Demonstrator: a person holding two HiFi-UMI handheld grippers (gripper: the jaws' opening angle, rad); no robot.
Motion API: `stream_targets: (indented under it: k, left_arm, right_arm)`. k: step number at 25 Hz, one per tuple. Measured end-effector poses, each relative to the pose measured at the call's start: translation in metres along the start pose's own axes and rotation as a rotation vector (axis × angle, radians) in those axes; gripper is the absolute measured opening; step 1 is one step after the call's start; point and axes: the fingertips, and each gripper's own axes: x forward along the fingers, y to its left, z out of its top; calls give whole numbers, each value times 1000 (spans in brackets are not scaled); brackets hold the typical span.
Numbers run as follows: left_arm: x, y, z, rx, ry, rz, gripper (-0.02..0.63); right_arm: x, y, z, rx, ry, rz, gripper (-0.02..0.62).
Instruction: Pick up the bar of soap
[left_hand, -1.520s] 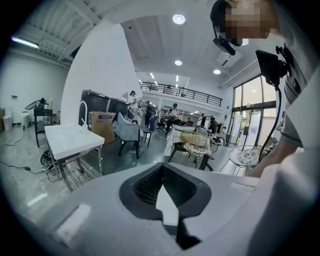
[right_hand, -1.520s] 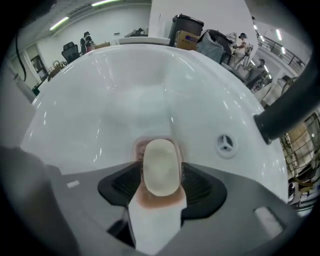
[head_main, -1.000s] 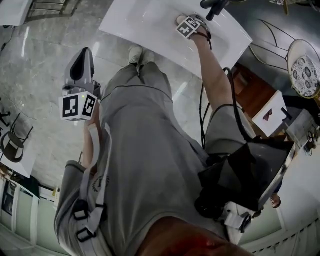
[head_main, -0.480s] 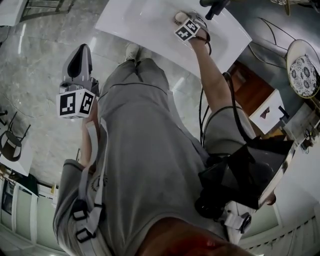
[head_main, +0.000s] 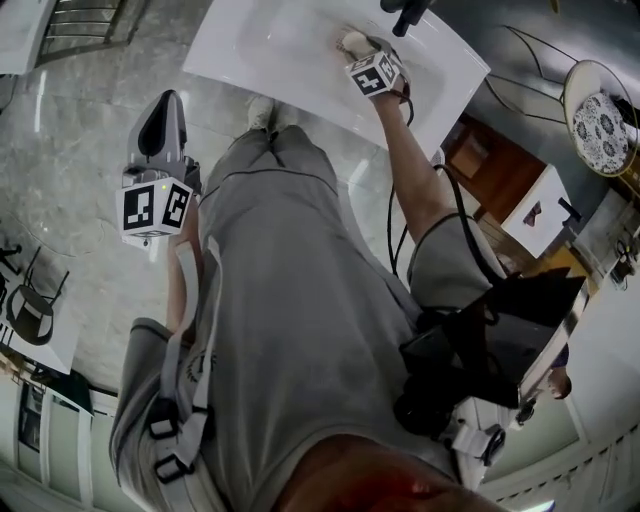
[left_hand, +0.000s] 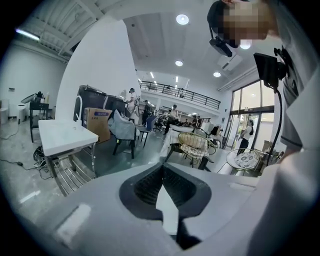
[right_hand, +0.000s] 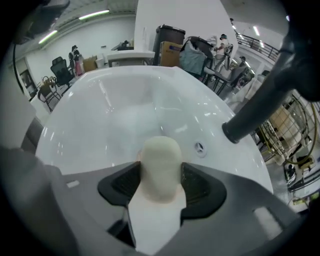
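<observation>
White sink basin (right_hand: 95, 120) fills the background, and the pale bar of soap (right_hand: 160, 155) is pinched between the right gripper's (right_hand: 160, 177) jaws over it, dark faucet (right_hand: 260, 102) off to one side. Left gripper (left_hand: 162, 186) is pressed together, nothing in it.

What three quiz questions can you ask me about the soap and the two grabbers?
1. True or false: the right gripper is closed on the bar of soap.
2. In the right gripper view, what fills the picture right behind the soap? A: the white sink. B: a wooden shelf. C: a red bucket.
3. Fill in the gap: the left gripper has its jaws ____, with nothing between them.

Key: 1 true. 2 A. 3 shut.
</observation>
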Motion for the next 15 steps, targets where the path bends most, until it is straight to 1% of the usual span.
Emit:
stream_targets:
  k: [5, 8, 12, 15]
  left_arm:
    - [19, -11, 22, 35, -53, -89, -5]
    - [29, -22, 39, 47, -88, -141, -5]
    - [43, -51, 63, 65, -128, -227, -5]
    - [62, -80, 87, 104, -171, -321, -5]
  right_arm:
    - [-53, 8, 7, 118, -75, -19, 256]
    - [-99, 12, 12, 224, -147, -35, 256]
    - [-173, 5, 20, 397, -306, -81, 256]
    - [-237, -16, 34, 502, -476, -162, 256]
